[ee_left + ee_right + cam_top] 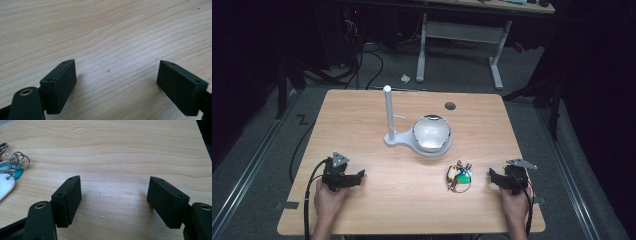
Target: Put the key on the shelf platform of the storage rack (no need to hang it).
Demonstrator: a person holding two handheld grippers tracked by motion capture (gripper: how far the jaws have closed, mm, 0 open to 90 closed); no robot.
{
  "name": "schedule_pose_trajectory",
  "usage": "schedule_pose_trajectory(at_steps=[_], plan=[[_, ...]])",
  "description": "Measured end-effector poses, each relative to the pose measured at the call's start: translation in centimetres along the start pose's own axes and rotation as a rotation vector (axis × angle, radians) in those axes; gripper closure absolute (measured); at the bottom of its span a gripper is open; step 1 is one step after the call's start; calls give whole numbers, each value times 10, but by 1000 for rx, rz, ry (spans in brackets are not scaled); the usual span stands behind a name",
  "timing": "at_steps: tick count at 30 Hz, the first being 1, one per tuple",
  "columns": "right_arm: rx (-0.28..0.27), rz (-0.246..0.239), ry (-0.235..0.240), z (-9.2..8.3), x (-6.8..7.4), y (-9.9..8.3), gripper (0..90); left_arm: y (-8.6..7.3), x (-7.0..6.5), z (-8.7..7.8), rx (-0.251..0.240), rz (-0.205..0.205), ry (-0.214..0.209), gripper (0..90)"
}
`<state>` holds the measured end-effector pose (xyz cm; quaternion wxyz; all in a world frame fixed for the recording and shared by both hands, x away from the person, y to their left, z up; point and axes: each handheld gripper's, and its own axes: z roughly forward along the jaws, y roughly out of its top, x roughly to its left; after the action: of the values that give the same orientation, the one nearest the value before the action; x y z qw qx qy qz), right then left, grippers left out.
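Observation:
A bunch of keys (459,176) with white, green and red tags on metal rings lies on the wooden table (362,115), front right of centre. My right gripper (493,176) rests on the table just right of the keys, open, with bare wood between its jaws (113,195). The key rings and tags (11,170) lie at the left edge of the right gripper view. My left gripper (359,176) rests near the front left, open, nothing between its jaws (116,77). A white stand (388,115) with an upright post carries a shiny metal bowl (431,132) at mid-table.
A round dark cable hole (450,106) sits near the table's far edge. Beyond the table stand a white desk frame (462,35) and loose cables on the floor. A hand holds each gripper at the front edge.

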<state>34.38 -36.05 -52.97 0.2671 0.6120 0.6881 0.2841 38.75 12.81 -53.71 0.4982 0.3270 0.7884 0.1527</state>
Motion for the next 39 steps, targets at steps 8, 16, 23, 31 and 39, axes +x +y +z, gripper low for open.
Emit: schedule_pose_trajectory(at_steps=[8, 16, 23, 31, 39], plan=[[0, 1, 0, 0, 0, 0, 276, 1, 1, 0, -3, 7, -5, 173], [-1, -9, 9, 1, 1, 0, 250, 1, 1, 0, -6, 5, -3, 175], [18, -18, 24, -3, 0, -1, 263, 1, 0, 1, -8, 1, -1, 176], [17, -23, 49, -9, 3, -4, 338, 1, 1, 1, -7, 4, -1, 176], [-30, -44, 108, -24, 12, -7, 373, 1, 1, 1, -10, 4, 0, 178]])
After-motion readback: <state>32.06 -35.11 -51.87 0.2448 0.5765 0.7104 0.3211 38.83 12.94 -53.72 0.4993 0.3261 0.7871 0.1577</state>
